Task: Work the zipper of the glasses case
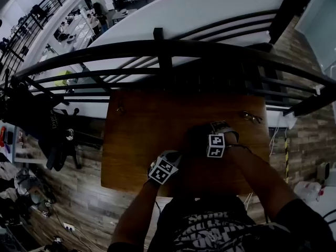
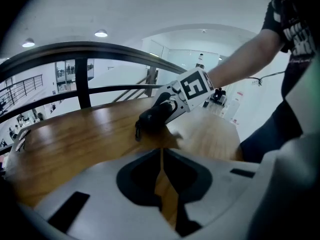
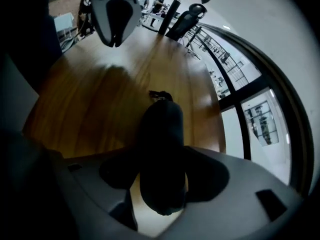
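Observation:
A dark glasses case (image 3: 161, 134) lies on the wooden table (image 1: 139, 140), lengthwise between the jaws of my right gripper (image 3: 161, 164). Those jaws stand wide and I see no pad pressing on it, so the case rests on the wood. A small pull or loop (image 3: 159, 94) sticks out at its far end. From the left gripper view the case (image 2: 155, 115) shows in front of the right gripper (image 2: 172, 106). My left gripper (image 2: 161, 151) is shut with nothing in it, a short way from the case. In the head view the left gripper (image 1: 175, 157) is nearer the table's front edge than the right gripper (image 1: 202, 139).
A black metal railing (image 1: 163, 51) runs along the table's far edge. A small metal object (image 1: 252, 117) lies near the table's right rim, another small item (image 1: 121, 109) at its back left. Bags and clutter (image 1: 31, 140) sit on the floor to the left.

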A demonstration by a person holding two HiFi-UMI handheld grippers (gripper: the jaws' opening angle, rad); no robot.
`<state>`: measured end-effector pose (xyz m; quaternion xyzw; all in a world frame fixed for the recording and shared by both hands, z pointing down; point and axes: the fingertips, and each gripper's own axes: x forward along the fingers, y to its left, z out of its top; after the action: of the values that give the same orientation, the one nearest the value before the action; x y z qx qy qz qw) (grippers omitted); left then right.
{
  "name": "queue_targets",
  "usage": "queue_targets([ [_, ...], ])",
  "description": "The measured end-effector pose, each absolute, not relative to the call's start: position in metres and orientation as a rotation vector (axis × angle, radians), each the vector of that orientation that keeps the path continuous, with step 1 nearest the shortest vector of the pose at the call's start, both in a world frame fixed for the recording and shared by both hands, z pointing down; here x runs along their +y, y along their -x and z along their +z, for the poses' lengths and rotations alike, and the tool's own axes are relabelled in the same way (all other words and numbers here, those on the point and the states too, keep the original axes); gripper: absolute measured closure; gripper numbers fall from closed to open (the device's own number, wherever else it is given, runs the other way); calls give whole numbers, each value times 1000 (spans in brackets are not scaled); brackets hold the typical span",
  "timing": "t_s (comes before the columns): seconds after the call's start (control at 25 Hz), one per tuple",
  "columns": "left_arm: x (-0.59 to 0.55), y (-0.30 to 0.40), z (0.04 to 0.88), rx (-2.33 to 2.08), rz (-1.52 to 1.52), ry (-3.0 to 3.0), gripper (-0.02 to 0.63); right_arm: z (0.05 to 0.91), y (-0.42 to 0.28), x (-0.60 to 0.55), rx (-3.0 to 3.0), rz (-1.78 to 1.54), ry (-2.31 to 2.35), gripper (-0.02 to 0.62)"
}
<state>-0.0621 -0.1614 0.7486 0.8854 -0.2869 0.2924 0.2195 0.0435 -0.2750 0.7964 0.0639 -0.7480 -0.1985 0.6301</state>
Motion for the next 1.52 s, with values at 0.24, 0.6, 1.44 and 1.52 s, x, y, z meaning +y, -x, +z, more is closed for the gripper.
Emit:
queue_targets([
  [0.24,-161,69,704,-802,625,-2479,592,733,-18,-238,-2058,117,-177,344],
  [0.6,-174,41,587,-657,244,-2727,484,593,-10,-178,-2361,279,-84,344],
  [1.44,-92,-66,406,-327,-172,-2847,345,440,-62,-80,-2762,413,320,344],
  [1.52,-80,-77,401,-349,-142,-2865,345,436,-70,-68,-2754,370,407,344],
])
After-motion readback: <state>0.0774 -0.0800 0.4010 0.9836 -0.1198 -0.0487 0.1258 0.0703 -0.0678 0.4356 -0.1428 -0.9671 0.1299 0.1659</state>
